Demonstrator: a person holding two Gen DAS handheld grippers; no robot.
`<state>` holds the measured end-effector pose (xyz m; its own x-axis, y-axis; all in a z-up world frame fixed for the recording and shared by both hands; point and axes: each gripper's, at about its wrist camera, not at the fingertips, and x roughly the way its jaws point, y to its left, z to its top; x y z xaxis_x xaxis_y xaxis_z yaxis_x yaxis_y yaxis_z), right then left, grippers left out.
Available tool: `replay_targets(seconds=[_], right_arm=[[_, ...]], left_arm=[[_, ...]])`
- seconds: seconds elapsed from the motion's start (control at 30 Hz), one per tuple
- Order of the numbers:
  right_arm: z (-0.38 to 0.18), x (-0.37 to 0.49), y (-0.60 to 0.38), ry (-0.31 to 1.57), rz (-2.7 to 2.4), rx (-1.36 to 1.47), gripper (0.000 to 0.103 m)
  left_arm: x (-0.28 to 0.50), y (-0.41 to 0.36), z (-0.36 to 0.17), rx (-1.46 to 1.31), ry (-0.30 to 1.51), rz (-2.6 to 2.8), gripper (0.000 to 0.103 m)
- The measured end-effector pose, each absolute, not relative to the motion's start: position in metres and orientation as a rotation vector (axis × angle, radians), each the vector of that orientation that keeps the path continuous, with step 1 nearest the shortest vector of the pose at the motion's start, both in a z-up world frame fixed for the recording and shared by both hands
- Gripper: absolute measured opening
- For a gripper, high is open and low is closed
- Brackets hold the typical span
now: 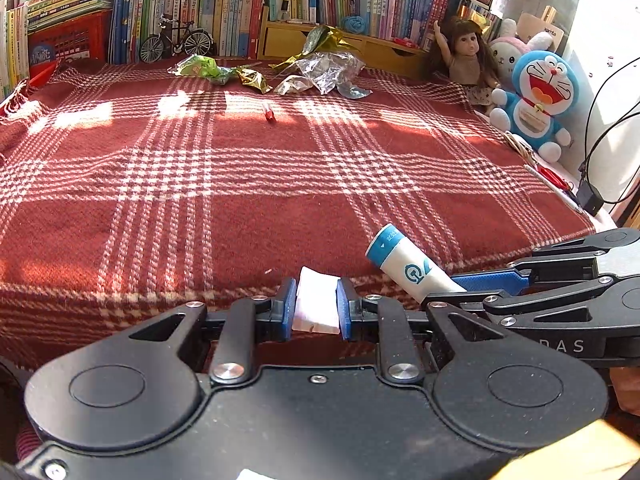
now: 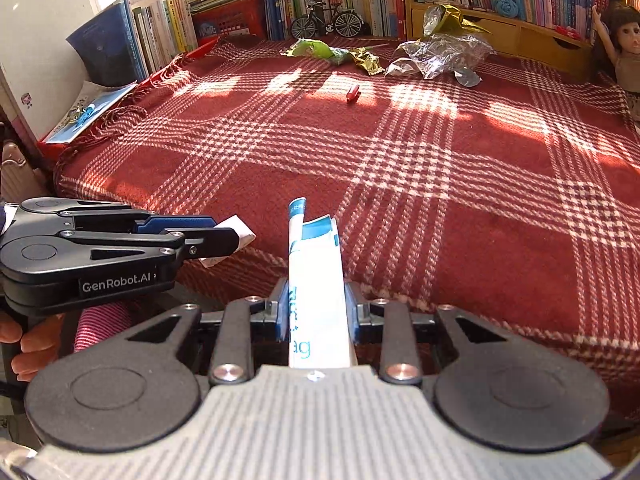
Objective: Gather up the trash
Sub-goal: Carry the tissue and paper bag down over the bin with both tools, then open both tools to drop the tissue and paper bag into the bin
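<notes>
At the near edge of the red plaid blanket (image 1: 240,200), seen from the left wrist, the left gripper (image 1: 317,308) has its jaws clamped on a folded white paper (image 1: 315,304). Beside it, the right gripper (image 1: 472,286) holds a white and blue tube (image 1: 408,266) tilted up. Far across lie a small red cap (image 1: 269,112), a green wrapper (image 1: 200,68), a gold wrapper (image 1: 254,80) and clear plastic (image 1: 328,68), near a toy bicycle (image 1: 176,40), a doll (image 1: 466,60) and books (image 1: 224,0).

From the right wrist, the right gripper (image 2: 316,312) is clamped on the tube (image 2: 316,280). To the left, the left gripper (image 2: 224,236) pinches the paper (image 2: 240,232), a hand (image 2: 28,344) below it.
</notes>
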<state>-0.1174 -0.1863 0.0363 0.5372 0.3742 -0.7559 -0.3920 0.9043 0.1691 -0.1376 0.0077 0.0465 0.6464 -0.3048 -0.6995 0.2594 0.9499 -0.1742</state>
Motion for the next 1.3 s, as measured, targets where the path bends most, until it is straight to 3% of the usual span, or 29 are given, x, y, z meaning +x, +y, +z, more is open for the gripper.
replay_targets(seconds=[0.33,0.8,1.3], right_arm=[[-0.017,-0.149,-0.188,1.082,0.438,-0.020,0.034],[-0.121,-0.122,-0.173,1.416,0.355,-0.015,0.034],[-0.155,-0.102,-0.164,1.535,0.317,-0.041,0.043]], left_arm=[[-0.163,0.001,-0.018,-0.060,1.018,-0.321,0.021],[-0.143,-0.015,-0.124,-0.035,1.293,-0.229,0.021],[-0.135,-0.011,-0.176,-0.057,1.422,-0.184,0.022]])
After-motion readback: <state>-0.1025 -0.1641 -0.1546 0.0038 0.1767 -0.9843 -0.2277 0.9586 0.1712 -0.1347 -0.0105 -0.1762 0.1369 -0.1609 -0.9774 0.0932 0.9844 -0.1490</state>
